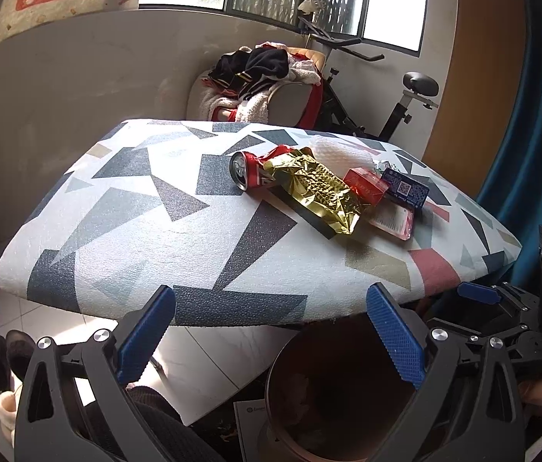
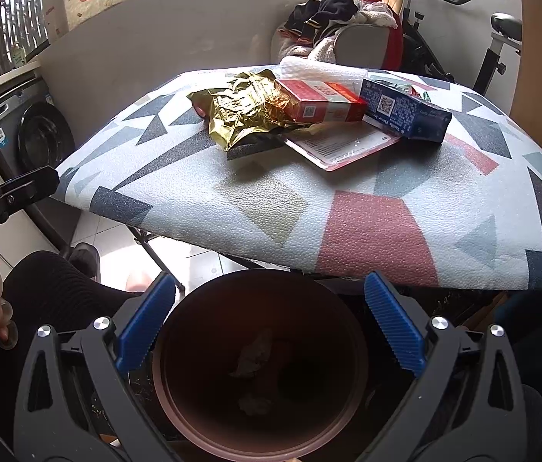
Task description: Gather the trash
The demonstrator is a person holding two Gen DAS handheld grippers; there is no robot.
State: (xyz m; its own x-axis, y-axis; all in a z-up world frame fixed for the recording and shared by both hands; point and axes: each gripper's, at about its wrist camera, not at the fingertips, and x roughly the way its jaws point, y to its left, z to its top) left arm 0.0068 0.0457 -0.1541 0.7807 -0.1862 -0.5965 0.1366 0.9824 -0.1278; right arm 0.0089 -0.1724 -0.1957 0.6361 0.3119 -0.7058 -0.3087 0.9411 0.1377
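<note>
Trash lies in a heap on the patterned table (image 1: 124, 231): a crushed red can (image 1: 249, 171), a crumpled gold foil bag (image 1: 319, 190), a red box (image 1: 365, 184), a blue box (image 1: 405, 188), a flat pink-edged packet (image 1: 394, 221) and white foam wrap (image 1: 338, 152). The same heap shows in the right wrist view: gold bag (image 2: 244, 109), red box (image 2: 321, 102), blue box (image 2: 405, 111), packet (image 2: 344, 144). My left gripper (image 1: 271, 331) is open and empty, short of the table's near edge. My right gripper (image 2: 271, 319) is open and empty above a brown bin (image 2: 355, 365) holding some crumpled scraps.
The bin (image 1: 282, 362) stands on the floor below the table's near edge. A chair piled with clothes (image 1: 263, 77) and an exercise bike (image 1: 397, 104) stand behind the table. A washing machine (image 2: 28, 134) is at the left. A blue curtain (image 1: 532, 134) hangs at the right.
</note>
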